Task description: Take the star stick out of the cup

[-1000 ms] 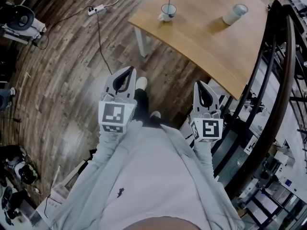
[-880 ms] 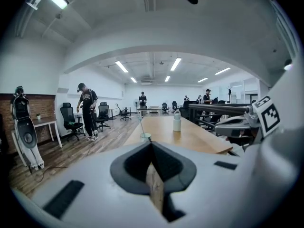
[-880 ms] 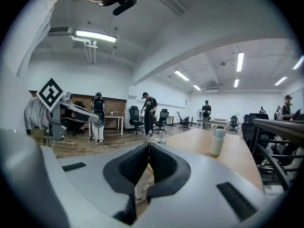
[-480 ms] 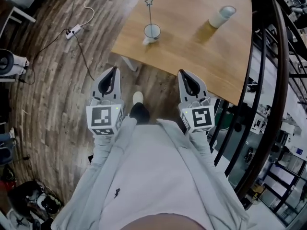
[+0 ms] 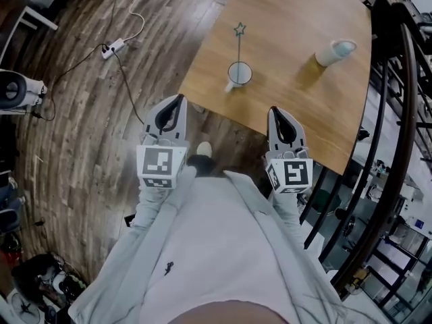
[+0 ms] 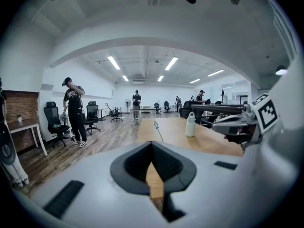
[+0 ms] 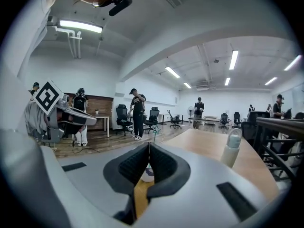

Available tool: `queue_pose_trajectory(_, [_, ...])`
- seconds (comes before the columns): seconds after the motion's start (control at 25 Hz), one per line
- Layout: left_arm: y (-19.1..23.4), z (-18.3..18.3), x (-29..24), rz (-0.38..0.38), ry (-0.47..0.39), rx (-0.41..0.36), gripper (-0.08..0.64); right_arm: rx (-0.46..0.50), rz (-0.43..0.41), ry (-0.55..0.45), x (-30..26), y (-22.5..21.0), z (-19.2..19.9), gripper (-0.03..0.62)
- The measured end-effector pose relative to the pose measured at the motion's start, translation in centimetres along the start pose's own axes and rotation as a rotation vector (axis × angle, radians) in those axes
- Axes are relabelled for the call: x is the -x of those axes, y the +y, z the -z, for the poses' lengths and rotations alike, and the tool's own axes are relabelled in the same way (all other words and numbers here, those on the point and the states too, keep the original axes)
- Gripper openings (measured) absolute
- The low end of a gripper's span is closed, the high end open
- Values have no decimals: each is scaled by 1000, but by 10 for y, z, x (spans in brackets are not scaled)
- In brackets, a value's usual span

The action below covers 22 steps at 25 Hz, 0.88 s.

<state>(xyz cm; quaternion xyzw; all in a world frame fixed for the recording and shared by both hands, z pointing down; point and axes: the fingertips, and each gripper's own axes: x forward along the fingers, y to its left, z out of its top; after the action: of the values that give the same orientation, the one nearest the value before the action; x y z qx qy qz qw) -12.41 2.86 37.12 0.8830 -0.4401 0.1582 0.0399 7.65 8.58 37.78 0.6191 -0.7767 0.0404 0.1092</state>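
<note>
Wooden table (image 5: 297, 19): bore white cup (image 5: 239, 73) near front edge. Star stick (image 5: 239, 42) stood upright in cup, star at top. Pale bottle (image 5: 334, 51) on same table, well apart to right of cup. Left gripper (image 5: 178, 100): jaws pressed together, nothing between, held over plank floor (image 5: 81, 127) just short of table edge. Right gripper (image 5: 276, 112): jaws likewise closed, empty, tips overlapping table's near edge in head view. Neither touched cup. Power strip (image 5: 113, 47) with cable lay on floor. Dark railing (image 5: 398, 100) ran along right.

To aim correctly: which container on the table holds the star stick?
The white cup, left of the bottle: the star stick stands up out of it. The bottle is capped and holds no stick.
</note>
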Motion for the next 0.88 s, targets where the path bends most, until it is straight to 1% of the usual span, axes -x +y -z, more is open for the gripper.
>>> queue_pose_trajectory(0.24, [0, 5, -29, 60, 26, 16, 20, -9, 9, 37, -23, -6, 3, 17])
queue_pose_trajectory(0.4, [-7, 4, -59, 88, 39, 16, 20, -25, -2, 61, -47, -22, 11, 17])
queue_pose_trajectory(0.56, [-5, -6, -103, 88, 39, 4, 20, -31, -25, 56, -82, -44, 12, 17])
queue_pose_trajectory(0.88, [3, -47, -179, 68, 17, -16, 20, -13, -95, 16, -144, -89, -16, 17])
